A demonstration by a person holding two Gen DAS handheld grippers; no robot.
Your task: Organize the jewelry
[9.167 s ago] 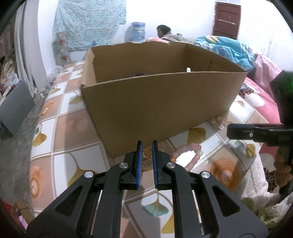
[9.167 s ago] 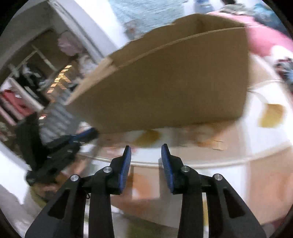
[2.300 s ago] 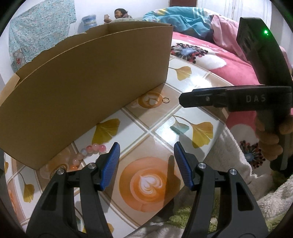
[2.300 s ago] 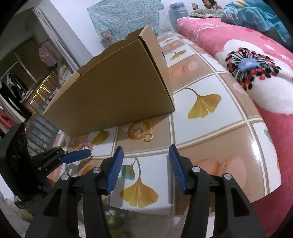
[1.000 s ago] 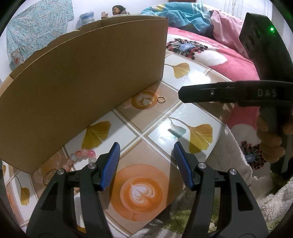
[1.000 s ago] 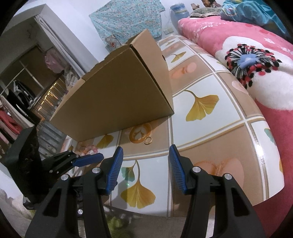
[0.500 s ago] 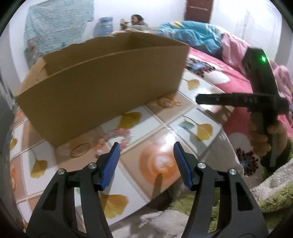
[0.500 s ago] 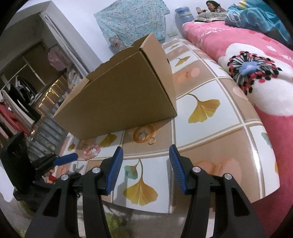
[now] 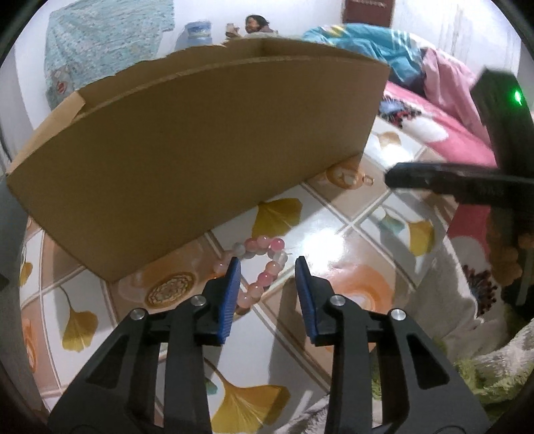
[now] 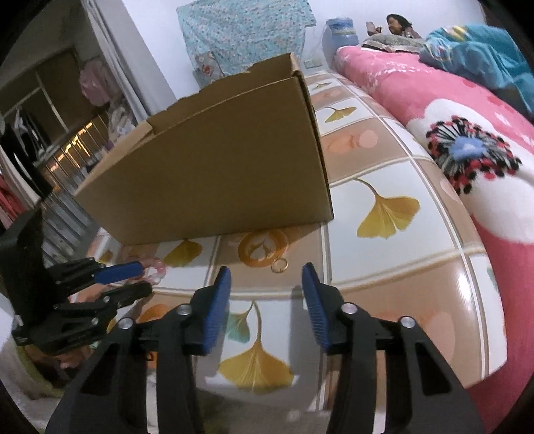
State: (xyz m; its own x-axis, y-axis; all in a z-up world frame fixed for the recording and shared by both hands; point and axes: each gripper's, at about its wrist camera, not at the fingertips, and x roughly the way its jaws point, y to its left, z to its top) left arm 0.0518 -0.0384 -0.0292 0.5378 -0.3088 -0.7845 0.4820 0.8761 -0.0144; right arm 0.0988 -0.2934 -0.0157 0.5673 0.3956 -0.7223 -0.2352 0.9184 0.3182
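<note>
A pink bead bracelet (image 9: 263, 267) lies on the tiled table in front of the cardboard box (image 9: 200, 143). My left gripper (image 9: 267, 270) hangs just over it with its jaws closing; part of the bracelet shows between the blue pads, which do not press on it. A small gold ring (image 10: 279, 265) lies by the box's near right corner. My right gripper (image 10: 266, 278) is just short of the ring with jaws closing and nothing between them. The ring (image 9: 367, 180) also shows in the left wrist view. The bracelet (image 10: 155, 267) is partly hidden behind the left gripper (image 10: 138, 278).
The box (image 10: 213, 167) stands open-topped on the table (image 10: 417, 253) patterned with ginkgo leaves. A pink flowered blanket (image 10: 467, 140) covers the bed on the right. A person (image 10: 397, 25) sits far back. A round gold-patterned piece (image 9: 171, 292) lies left of the bracelet.
My left gripper has swung left from the table's right part to the bracelet and narrowed its jaws. The right gripper has edged toward the ring and narrowed a little.
</note>
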